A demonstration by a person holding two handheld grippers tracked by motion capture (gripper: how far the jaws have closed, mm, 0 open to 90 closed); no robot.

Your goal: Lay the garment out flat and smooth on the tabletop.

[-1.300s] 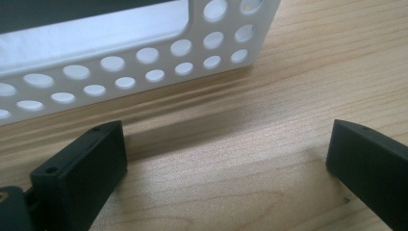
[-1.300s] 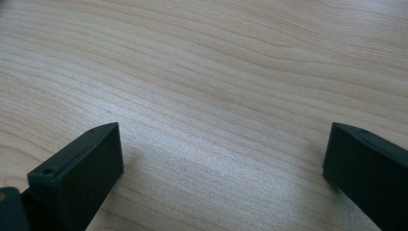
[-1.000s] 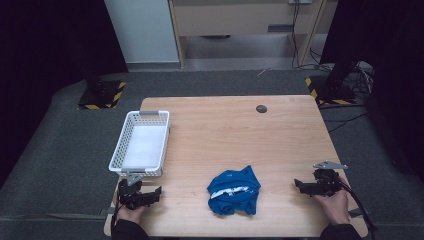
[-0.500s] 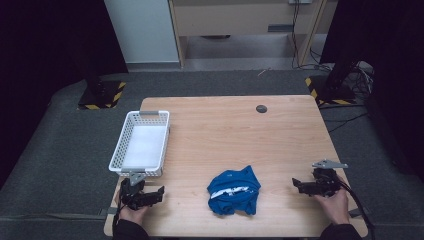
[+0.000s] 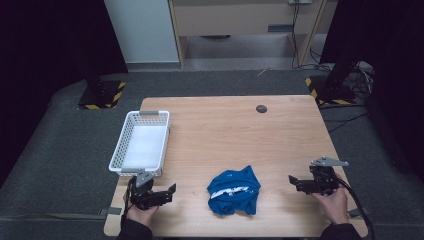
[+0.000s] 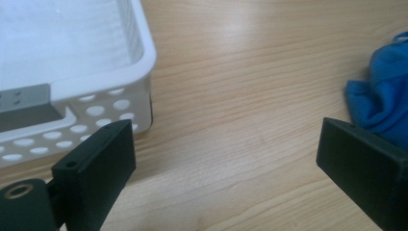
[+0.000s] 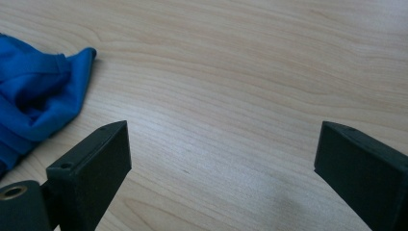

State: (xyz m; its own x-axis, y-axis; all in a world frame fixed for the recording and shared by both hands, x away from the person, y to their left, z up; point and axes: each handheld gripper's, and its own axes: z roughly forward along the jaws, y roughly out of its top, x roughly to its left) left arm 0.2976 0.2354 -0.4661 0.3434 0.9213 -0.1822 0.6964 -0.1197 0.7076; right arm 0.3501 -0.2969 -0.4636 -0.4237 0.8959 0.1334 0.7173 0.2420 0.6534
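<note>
A crumpled blue cloth (image 5: pixel 234 190) lies near the front edge of the wooden table (image 5: pixel 235 135), between the two hands. My left gripper (image 5: pixel 169 191) rests at the front left, open, jaws pointing right toward the cloth with bare wood between them. In the left gripper view the cloth (image 6: pixel 382 98) sits just beyond the right jaw and the white basket (image 6: pixel 72 62) lies at the left. My right gripper (image 5: pixel 292 181) rests at the front right, open and empty, pointing left. Its own view has the cloth (image 7: pixel 36 103) at the far left, apart from the jaws.
A white perforated basket (image 5: pixel 141 142), empty, stands along the table's left edge just behind my left gripper. A small dark round disc (image 5: pixel 261 108) lies near the table's far edge. Dark floor and stands with yellow-black bases surround the table.
</note>
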